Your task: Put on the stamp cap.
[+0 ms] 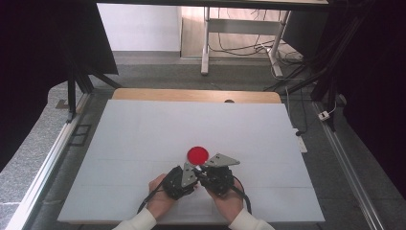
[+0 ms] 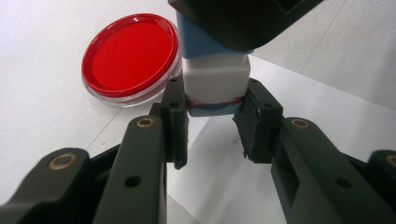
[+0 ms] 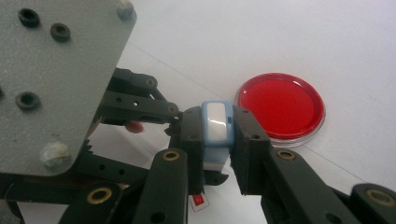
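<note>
The left gripper (image 2: 212,109) is clamping its fingers (image 2: 173,122) on the lower end of a small blue-and-white block (image 2: 215,77), held above the desk (image 1: 143,139); the right gripper (image 3: 218,140) is pinching the blue upper end. It is looking light, rigid and smooth, so flat sides are suiting a grip best. The red dish (image 1: 197,155) is lying just beyond. The right gripper view is revealing the block's white inset top; the left gripper view is showing its banded base.

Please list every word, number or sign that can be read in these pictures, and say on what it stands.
No text can be read.
The small red-and-white tag below the blue-and-white block carries a mark too small and blurred to read.
The red lidded dish is plain.
</note>
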Demonstrator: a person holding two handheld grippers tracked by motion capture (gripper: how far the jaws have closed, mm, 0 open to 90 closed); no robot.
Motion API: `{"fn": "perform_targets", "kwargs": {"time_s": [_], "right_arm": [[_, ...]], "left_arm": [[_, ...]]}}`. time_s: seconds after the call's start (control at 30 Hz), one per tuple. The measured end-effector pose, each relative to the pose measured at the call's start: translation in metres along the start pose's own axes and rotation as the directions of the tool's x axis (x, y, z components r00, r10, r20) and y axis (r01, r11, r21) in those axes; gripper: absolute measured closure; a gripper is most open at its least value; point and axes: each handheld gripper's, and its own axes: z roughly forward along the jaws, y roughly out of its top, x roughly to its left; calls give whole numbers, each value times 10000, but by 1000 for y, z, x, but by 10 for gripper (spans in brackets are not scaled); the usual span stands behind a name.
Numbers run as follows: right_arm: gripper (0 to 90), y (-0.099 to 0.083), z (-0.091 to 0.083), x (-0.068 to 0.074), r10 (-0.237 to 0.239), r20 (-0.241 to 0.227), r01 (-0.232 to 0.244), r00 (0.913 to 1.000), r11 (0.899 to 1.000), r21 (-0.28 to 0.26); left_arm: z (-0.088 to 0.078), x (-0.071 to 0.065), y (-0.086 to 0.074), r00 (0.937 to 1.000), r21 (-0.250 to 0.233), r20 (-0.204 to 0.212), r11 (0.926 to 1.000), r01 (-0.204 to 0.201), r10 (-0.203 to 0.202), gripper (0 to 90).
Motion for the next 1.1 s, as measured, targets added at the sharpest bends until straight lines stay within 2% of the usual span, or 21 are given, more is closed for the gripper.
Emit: {"fn": "perform_targets", "kwargs": {"time_s": [0.63, 0.7, 0.73, 0.9, 1.1], "right_arm": [[754, -3, 4, -1, -22, -99, 25, 9999, 9996, 297], [754, -3, 5, -1, -23, 12, 23, 10000, 9994, 345], [754, -3, 5, -1, -25, -108, 28, 9999, 9994, 333], [754, -4, 6, -1, -165, -141, 172, 9998, 9988, 469], [755, -3, 5, -2, -176, -173, 183, 9997, 9988, 455]], "left_arm": [[4, -1, -2, 10000, 254, 76, 9997, -62, 60, 652], [5, -1, -3, 9999, 297, 114, 9995, -98, 95, 652], [5, -1, -3, 9999, 263, 118, 9996, -66, 63, 652], [3, 0, -3, 9999, 139, 138, 9999, -26, 24, 649], [2, -2, -2, 10000, 9, -43, 10000, -51, 51, 650]]}}
